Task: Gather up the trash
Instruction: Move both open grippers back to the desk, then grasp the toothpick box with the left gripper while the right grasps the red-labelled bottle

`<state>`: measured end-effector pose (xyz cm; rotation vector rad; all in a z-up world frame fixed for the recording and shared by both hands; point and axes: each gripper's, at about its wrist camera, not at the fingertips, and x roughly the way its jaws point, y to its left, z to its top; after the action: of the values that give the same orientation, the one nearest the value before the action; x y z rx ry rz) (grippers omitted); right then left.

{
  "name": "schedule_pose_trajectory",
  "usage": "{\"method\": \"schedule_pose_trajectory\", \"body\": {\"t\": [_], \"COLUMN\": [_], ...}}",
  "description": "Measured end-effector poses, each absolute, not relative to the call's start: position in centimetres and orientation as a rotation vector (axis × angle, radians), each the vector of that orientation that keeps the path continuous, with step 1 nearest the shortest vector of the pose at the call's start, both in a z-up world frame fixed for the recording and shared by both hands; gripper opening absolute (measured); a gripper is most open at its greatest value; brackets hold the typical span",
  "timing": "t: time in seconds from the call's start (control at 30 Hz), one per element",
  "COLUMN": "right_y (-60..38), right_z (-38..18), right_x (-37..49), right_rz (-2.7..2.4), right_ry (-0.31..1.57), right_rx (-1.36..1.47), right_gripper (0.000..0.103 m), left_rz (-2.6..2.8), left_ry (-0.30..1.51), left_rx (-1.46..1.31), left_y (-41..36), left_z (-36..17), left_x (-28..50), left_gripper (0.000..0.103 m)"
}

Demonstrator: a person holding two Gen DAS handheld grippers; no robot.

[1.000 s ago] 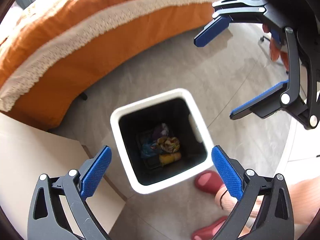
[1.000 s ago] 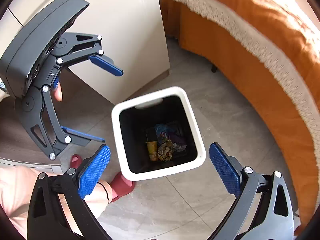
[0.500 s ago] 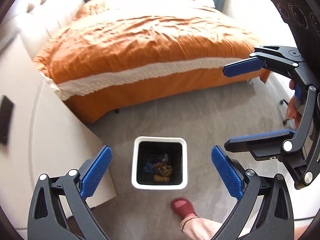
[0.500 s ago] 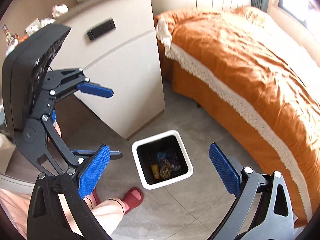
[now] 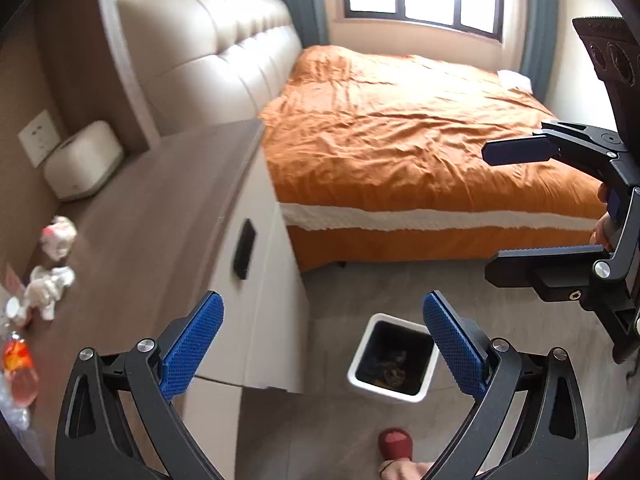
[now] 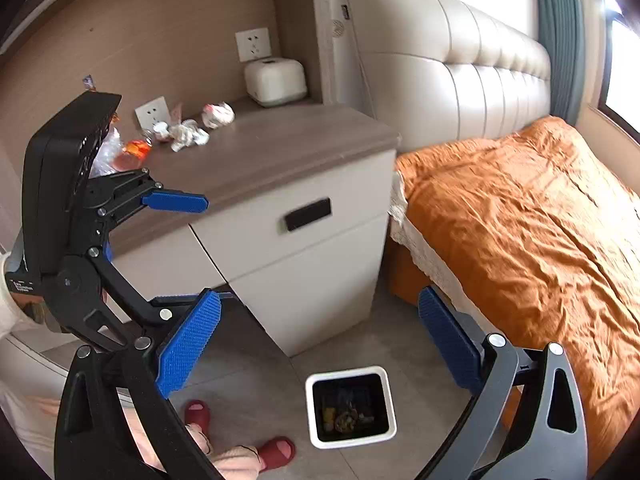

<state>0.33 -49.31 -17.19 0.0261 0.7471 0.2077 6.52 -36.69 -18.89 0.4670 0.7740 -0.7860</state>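
I hold my left gripper point(image 5: 322, 340) high, spread wide and empty, and my right gripper point(image 6: 318, 342) likewise spread and empty. The white trash bin point(image 6: 351, 407) stands on the floor far below both, beside the nightstand point(image 6: 280, 184), wrappers already inside. The remaining trash, crumpled paper balls point(image 6: 188, 134) and an orange wrapper point(image 6: 136, 150), lies on the nightstand top, well left of my left gripper's fingers.
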Motion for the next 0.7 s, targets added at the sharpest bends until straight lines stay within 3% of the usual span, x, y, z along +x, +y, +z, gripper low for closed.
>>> {"method": "schedule_pose_trajectory", "body": {"t": [0.33, 0.7], "right_y": [-39.5, -26.8], "right_z": [-12.8, -11.5], "right_x": [7.5, 14.9], "right_rz": [0.441, 0.617], "right_ry": [0.649, 0.650], "right_rx": [-0.039, -0.112], "right_gripper": [0.099, 0.099], "left_rz": [-0.472, -0.184], "left_ry": [0.703, 0.732], "left_rx": [0.361, 0.285], "left_y": [-25.5, -11.1], "left_z": [-13.9, -14.4], "left_x": [10.3, 13.2], "left_gripper": [0.098, 0.098]}}
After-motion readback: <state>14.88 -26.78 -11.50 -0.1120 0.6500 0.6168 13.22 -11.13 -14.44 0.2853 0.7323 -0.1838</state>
